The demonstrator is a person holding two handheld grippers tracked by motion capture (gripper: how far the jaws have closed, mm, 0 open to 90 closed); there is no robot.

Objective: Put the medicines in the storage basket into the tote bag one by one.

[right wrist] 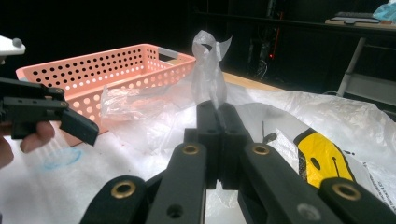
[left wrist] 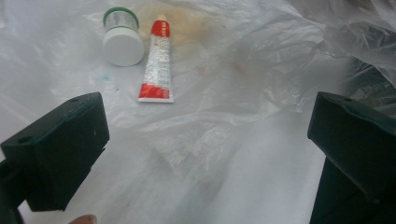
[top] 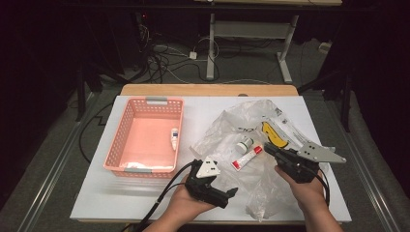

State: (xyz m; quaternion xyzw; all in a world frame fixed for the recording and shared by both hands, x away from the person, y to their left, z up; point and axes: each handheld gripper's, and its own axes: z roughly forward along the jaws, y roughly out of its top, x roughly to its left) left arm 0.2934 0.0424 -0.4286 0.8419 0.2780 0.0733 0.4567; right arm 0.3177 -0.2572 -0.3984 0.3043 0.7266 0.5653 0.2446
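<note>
Right tongs (right wrist: 217, 112) clenched on a fold of the clear plastic bag (top: 251, 130), pinching it up off the surface (top: 96, 193). In the right gripper view the film stands in a peak above the shut jaws. Judged purpose: keep the bag mouth lifted and taut so the contents stay reachable.

Left tongs (left wrist: 205, 154) released, jaws wide apart with nothing between them, aimed at the bag. In the left gripper view a red-and-white tube (left wrist: 156, 65) lies at about 11 o'clock from the jaws, with a white-capped jar (left wrist: 122, 37) touching or just beside it on its 9 o'clock side. Both rest on the plastic, apart from the tongs.

Pink basket (top: 121, 140) sits at 9 o'clock of the bag and already holds a small tube (top: 173, 137). It is the likely destination, so the wide jaws suggest an approach to the next item.
</note>
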